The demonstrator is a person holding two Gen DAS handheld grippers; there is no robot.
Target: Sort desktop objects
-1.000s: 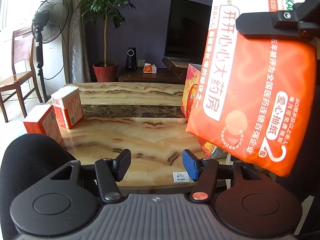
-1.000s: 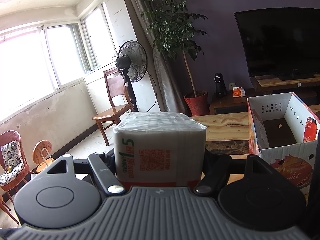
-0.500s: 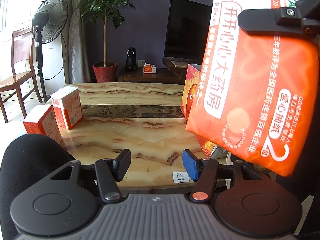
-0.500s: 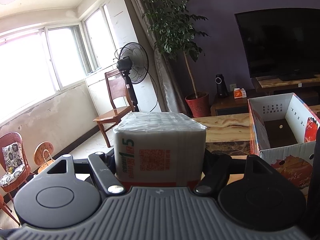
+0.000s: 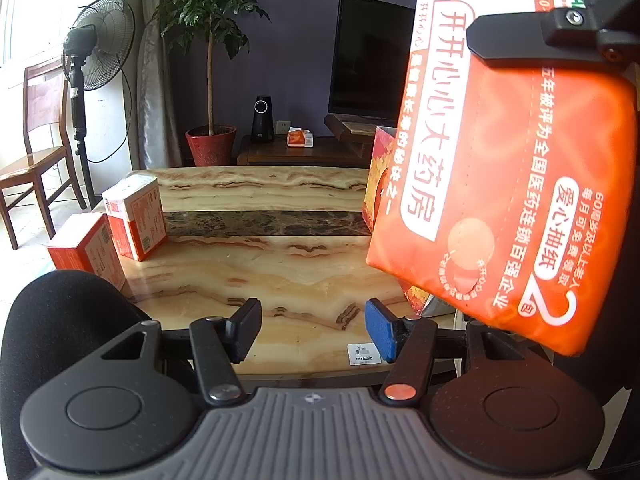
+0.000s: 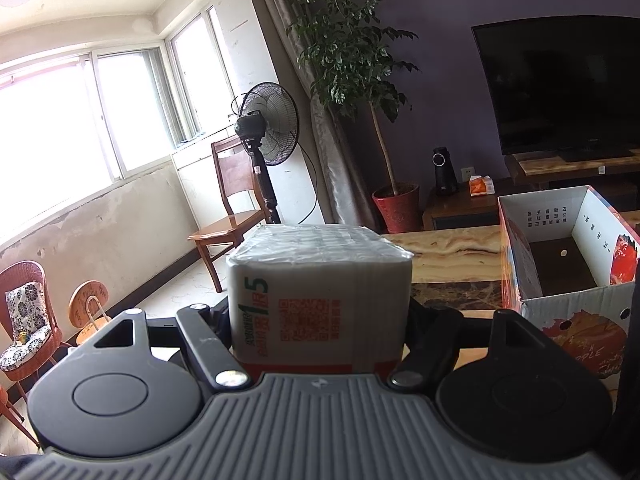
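Note:
My right gripper [image 6: 320,320] is shut on an orange and white tissue pack [image 6: 320,280], held in the air. The same pack [image 5: 500,184] fills the right of the left wrist view, with a right finger [image 5: 532,42] clamped on its top. My left gripper [image 5: 312,330] is open and empty above the near edge of the marble table [image 5: 260,268]. Two more tissue packs [image 5: 136,216] [image 5: 86,252] stand at the table's left edge. An open cardboard box [image 6: 560,256] stands on the table, to the right of the held pack.
A black padded chair back [image 5: 60,320] is at my lower left. Beyond the table are a fan [image 5: 96,44], a wooden chair [image 5: 36,140], a potted plant [image 5: 210,60] and a TV [image 6: 560,84] on a low cabinet.
The held tissue pack has shifted very slightly in the left wrist view. Both grippers are nearly still.

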